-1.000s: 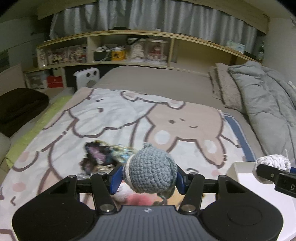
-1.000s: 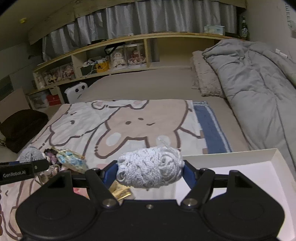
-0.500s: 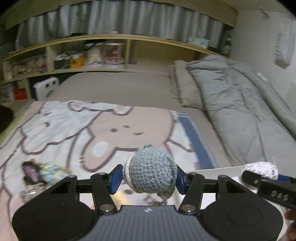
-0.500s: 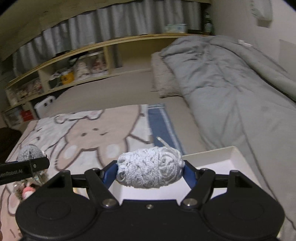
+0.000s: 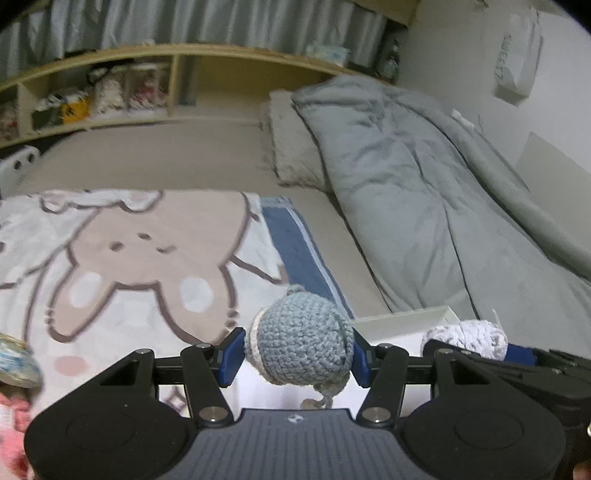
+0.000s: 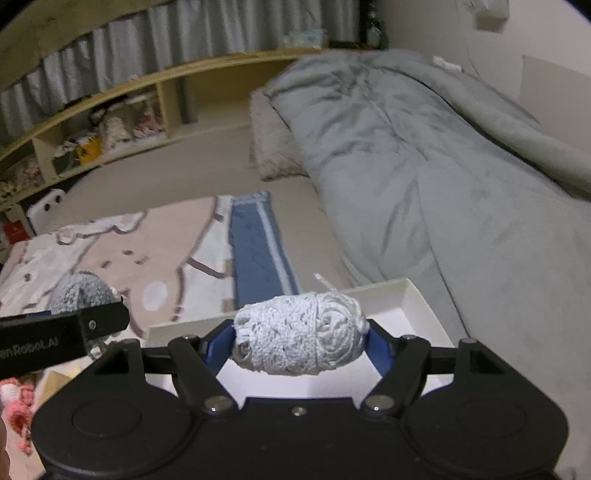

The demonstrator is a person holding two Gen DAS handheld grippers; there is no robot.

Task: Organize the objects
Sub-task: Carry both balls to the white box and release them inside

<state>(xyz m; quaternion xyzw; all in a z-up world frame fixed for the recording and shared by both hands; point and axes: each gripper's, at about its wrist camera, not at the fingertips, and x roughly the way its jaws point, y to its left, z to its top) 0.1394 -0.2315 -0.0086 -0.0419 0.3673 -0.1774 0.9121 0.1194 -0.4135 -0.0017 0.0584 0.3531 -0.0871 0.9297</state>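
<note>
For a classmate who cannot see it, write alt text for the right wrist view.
The right gripper clamps a pale crocheted yarn bundle above a shallow white tray on a bed. At the left edge, the left gripper holds a grey crocheted ball over a cartoon blanket; a grey duvet lies at right.

A grey duvet (image 6: 424, 155) lies rumpled across the bed from twelve to four o'clock, a beige pillow (image 6: 269, 144) just beside its left edge. A wooden shelf unit (image 5: 173, 85) with blurred contents runs along ten to twelve o'clock, grey curtains (image 5: 207, 22) hanging above it.
</note>
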